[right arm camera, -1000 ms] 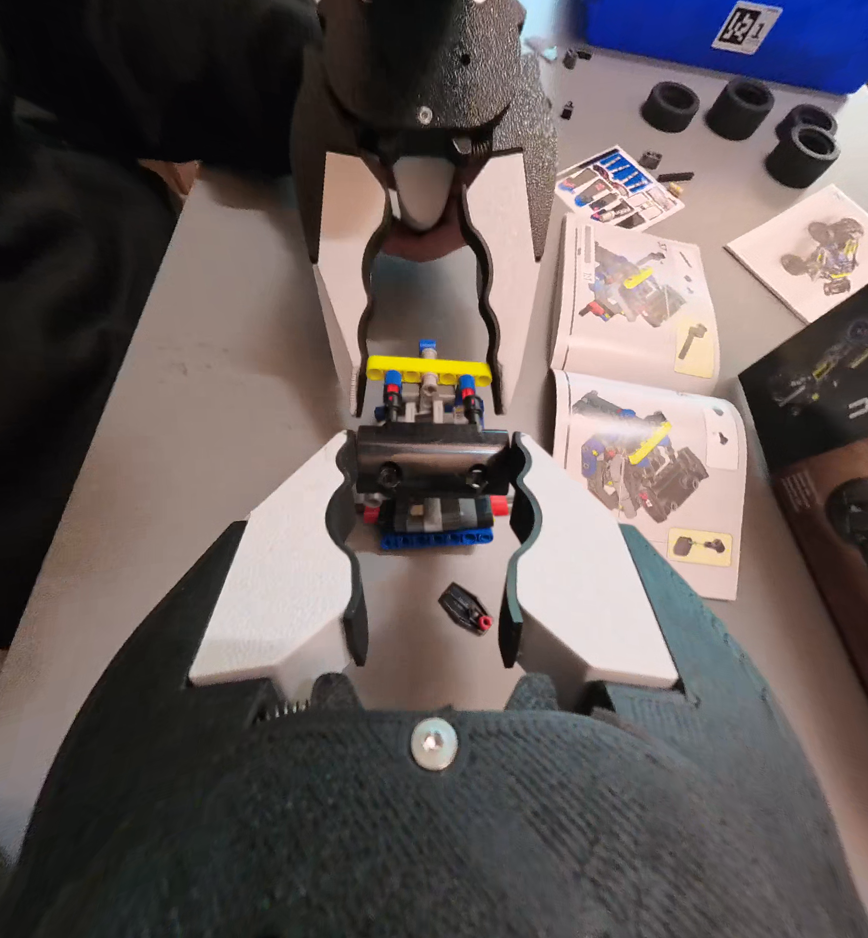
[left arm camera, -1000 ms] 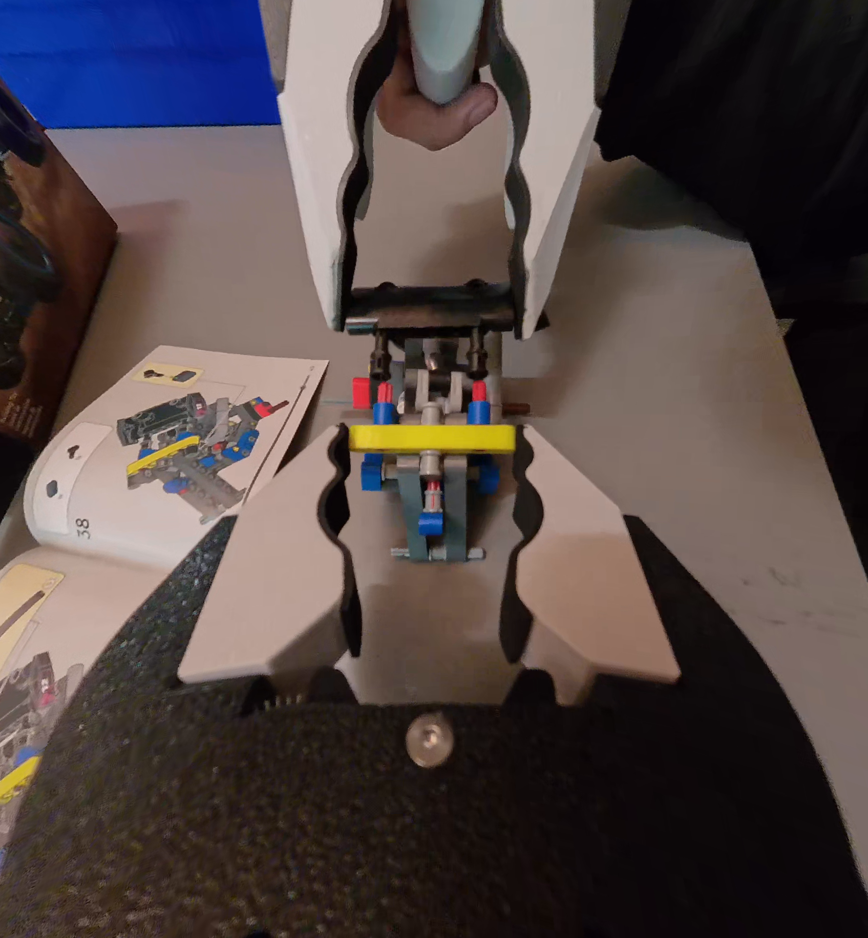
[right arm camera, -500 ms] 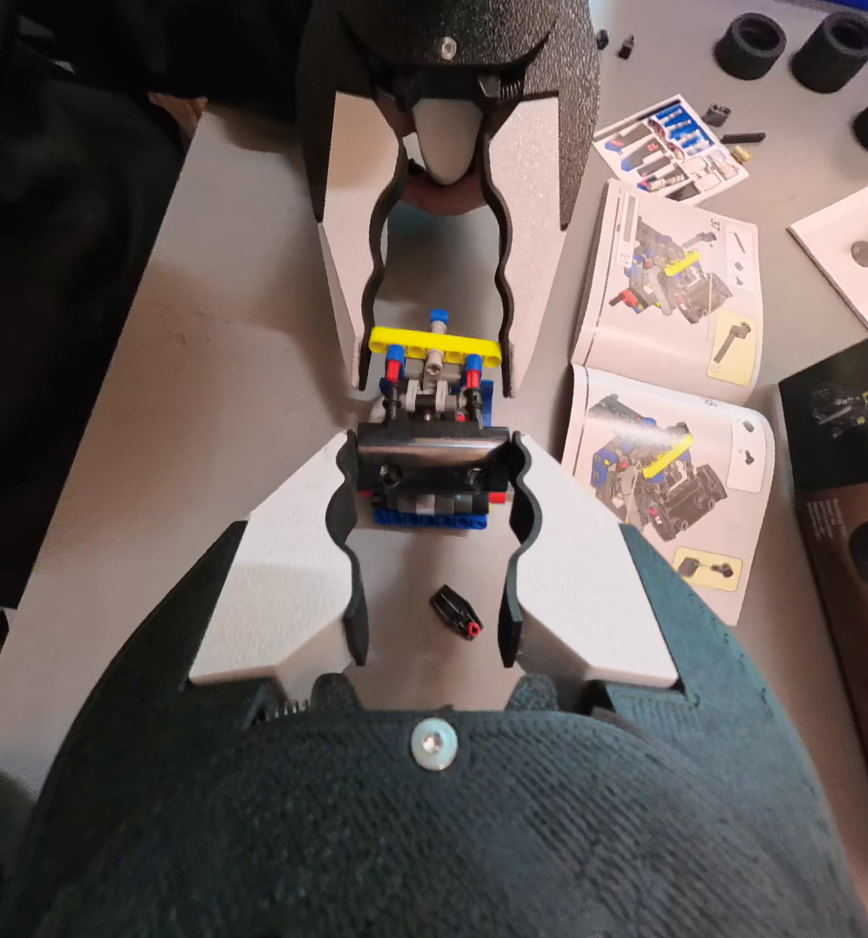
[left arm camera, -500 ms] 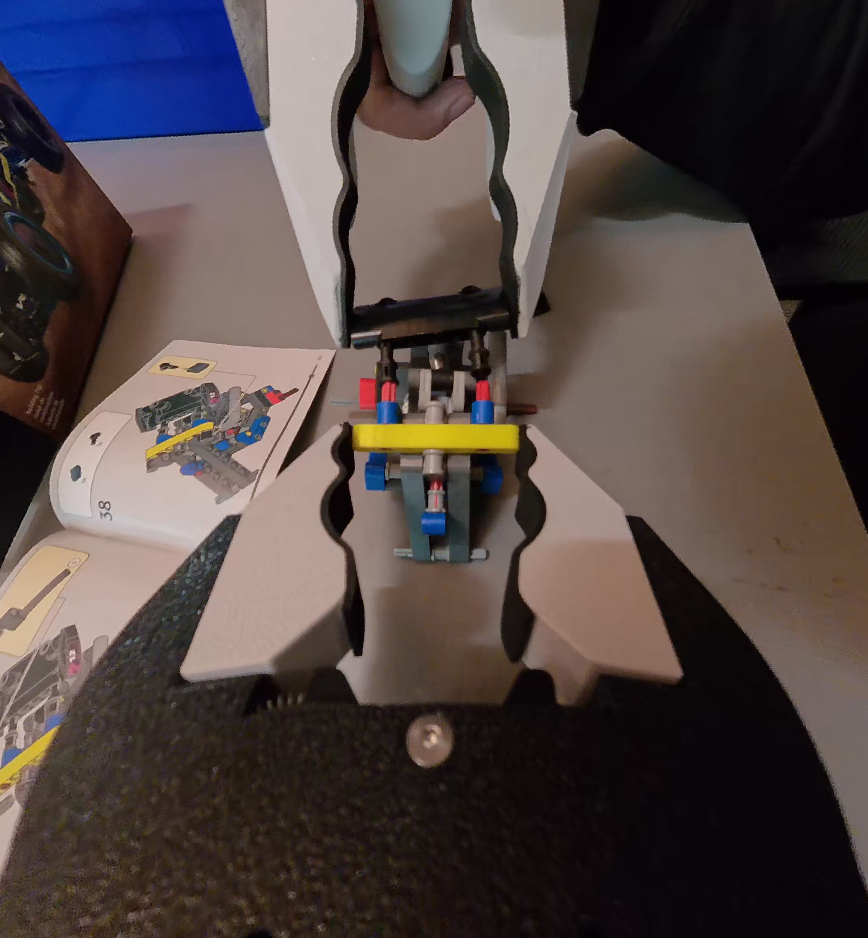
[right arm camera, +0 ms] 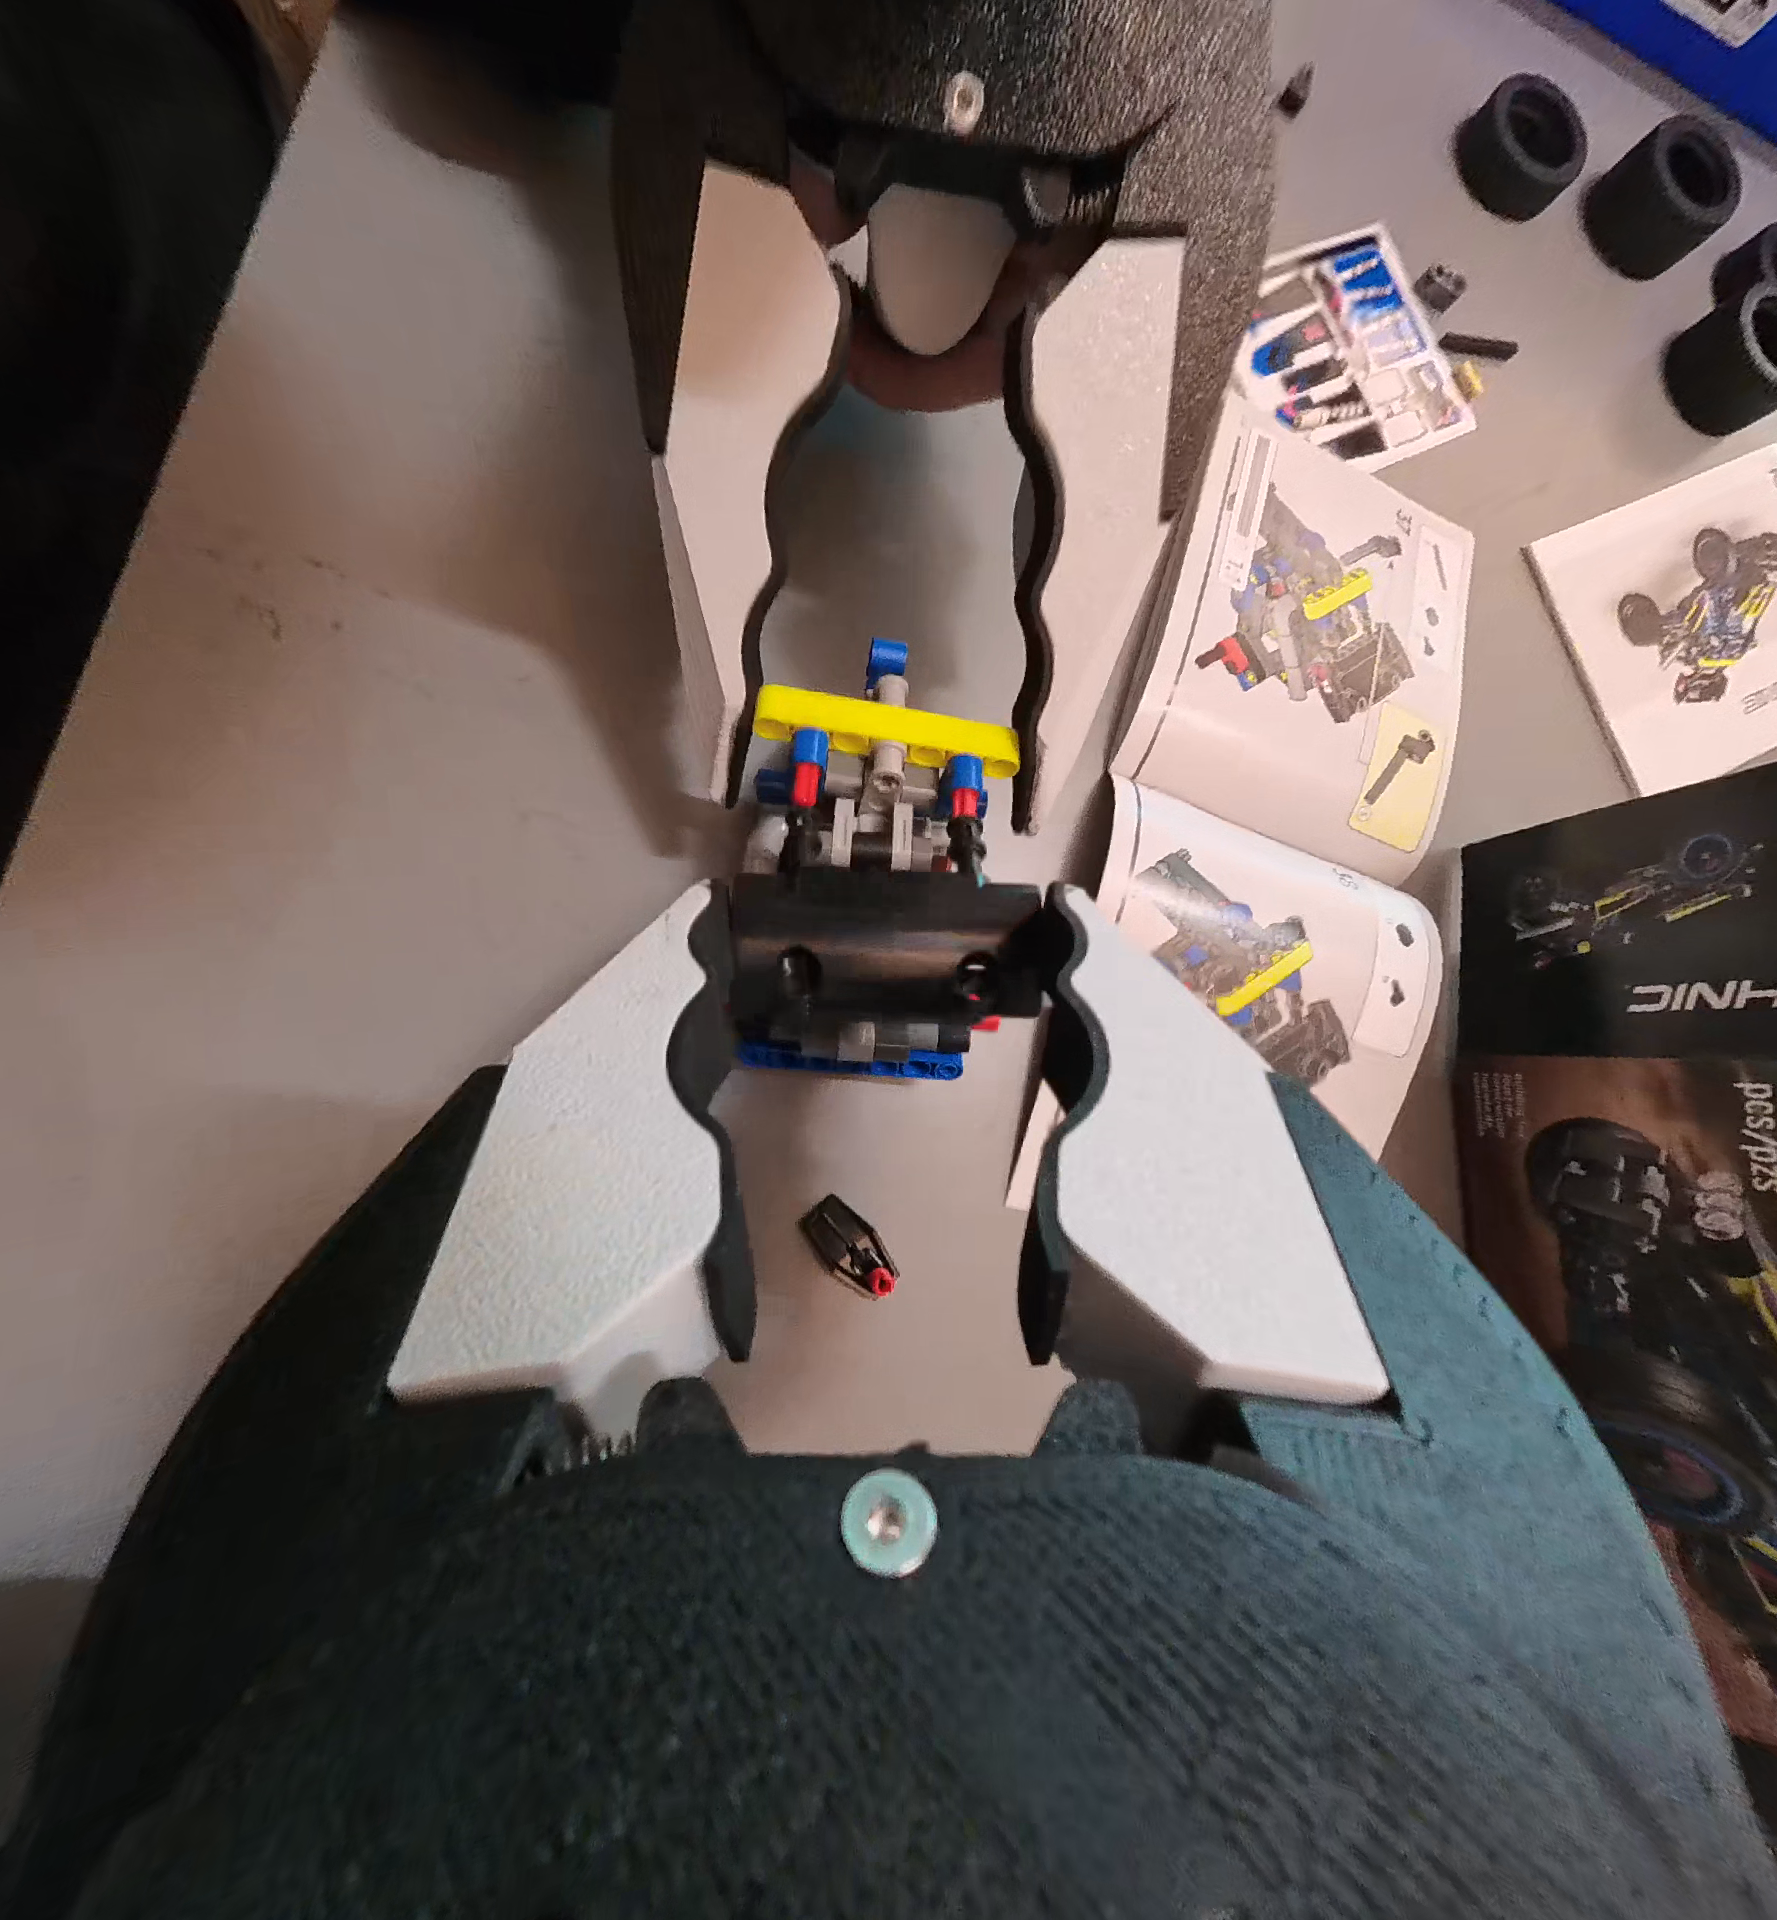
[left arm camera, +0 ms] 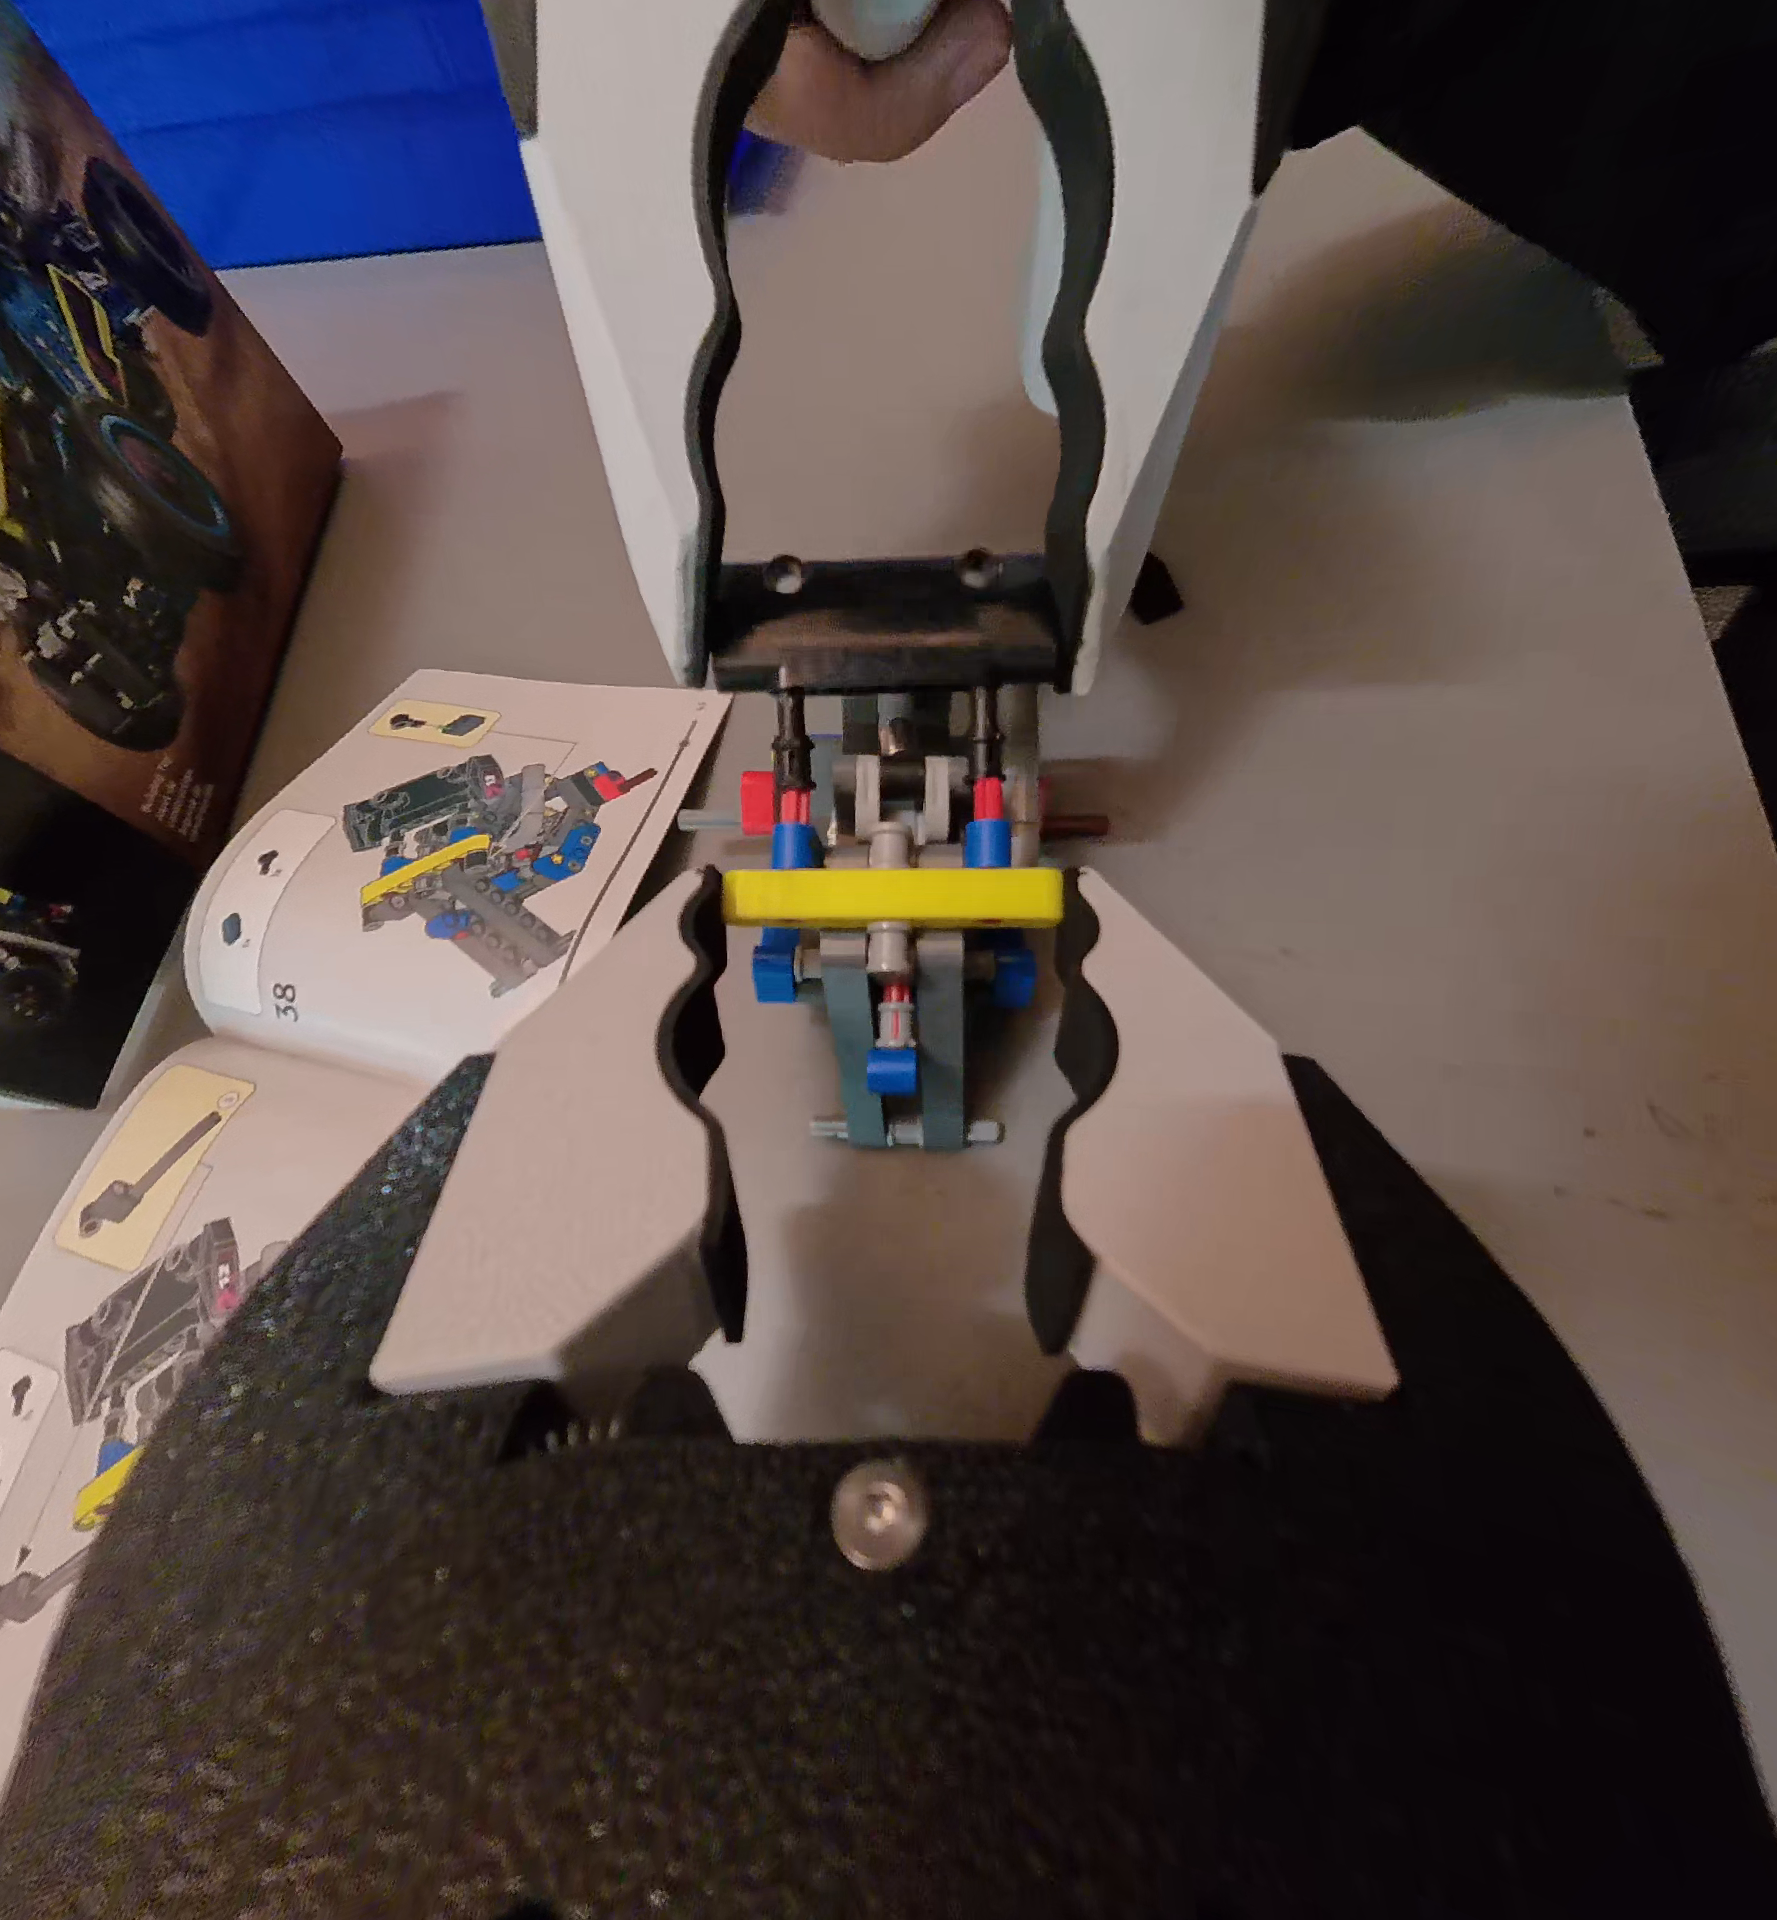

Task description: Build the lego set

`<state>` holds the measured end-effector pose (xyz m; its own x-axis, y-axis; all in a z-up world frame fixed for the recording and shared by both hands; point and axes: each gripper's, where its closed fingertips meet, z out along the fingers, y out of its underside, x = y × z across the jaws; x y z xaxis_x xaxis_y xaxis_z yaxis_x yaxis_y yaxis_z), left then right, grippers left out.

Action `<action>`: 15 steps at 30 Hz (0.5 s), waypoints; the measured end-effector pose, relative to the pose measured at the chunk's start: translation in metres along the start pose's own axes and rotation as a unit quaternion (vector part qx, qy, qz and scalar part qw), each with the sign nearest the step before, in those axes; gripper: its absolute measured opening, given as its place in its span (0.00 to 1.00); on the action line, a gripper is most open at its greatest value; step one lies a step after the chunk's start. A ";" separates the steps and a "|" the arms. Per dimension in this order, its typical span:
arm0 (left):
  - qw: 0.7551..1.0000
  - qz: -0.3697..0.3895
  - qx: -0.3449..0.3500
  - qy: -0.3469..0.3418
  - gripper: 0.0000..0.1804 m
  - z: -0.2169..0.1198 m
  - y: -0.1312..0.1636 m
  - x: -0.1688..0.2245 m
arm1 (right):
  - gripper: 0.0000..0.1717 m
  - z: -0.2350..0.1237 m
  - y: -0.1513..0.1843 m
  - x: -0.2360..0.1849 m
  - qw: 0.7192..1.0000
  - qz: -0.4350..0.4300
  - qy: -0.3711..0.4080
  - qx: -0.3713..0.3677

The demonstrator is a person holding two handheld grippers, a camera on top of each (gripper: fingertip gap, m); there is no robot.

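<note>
Your left gripper clamps yellow beam at frame centre; your right gripper clamps black panel of same brick model. Small black piece lies loose on table, lower centre.

A hobby or assembly workspace is suggested rather than a kitchen or shop. A plain grey desk is seen, on which an open instruction booklet, a sticker sheet, loose black tyres and a toy vehicle's printed box are laid. A blue bin is set behind.
</note>
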<state>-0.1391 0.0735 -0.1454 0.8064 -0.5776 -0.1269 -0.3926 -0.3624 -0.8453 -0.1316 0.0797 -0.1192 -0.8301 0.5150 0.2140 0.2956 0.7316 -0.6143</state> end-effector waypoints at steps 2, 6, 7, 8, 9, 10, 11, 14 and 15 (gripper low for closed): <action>1.000 0.006 -0.004 -0.005 0.34 0.001 0.000 0.000 | 0.33 -0.001 -0.004 0.000 1.000 0.009 -0.004 0.000; 1.000 -0.002 0.003 -0.004 0.34 0.001 0.000 -0.001 | 0.33 0.000 -0.001 0.001 1.000 0.023 -0.008 -0.006; 1.000 -0.002 0.005 -0.004 0.34 0.001 0.000 -0.001 | 0.33 0.001 0.000 0.001 0.999 0.031 -0.010 0.002; 1.000 0.001 0.005 -0.006 0.34 0.001 0.000 -0.001 | 0.33 0.001 0.000 0.001 0.999 0.044 -0.013 0.011; 1.000 0.001 0.004 -0.011 0.34 0.001 0.001 -0.002 | 0.33 0.001 0.000 0.001 0.998 0.062 -0.017 0.023; 1.000 0.000 0.004 -0.012 0.34 0.001 0.001 -0.002 | 0.33 0.001 -0.001 0.002 0.997 0.072 -0.018 0.038; 1.000 -0.002 0.007 -0.010 0.34 0.001 0.000 -0.002 | 0.33 0.001 -0.002 0.002 0.996 0.075 -0.016 0.053; 1.000 -0.010 0.010 -0.009 0.34 0.000 0.001 -0.003 | 0.33 0.001 -0.004 0.003 0.993 0.084 -0.013 0.076; 1.000 -0.010 0.008 -0.010 0.34 0.000 0.001 -0.004 | 0.33 0.002 -0.003 0.004 0.994 0.079 -0.010 0.077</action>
<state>-0.1423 0.0754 -0.1461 0.8224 -0.5558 -0.1210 -0.3698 -0.3607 -0.8563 -0.1363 0.0785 -0.1178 -0.7886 0.6080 0.0917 0.3487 0.5651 -0.7477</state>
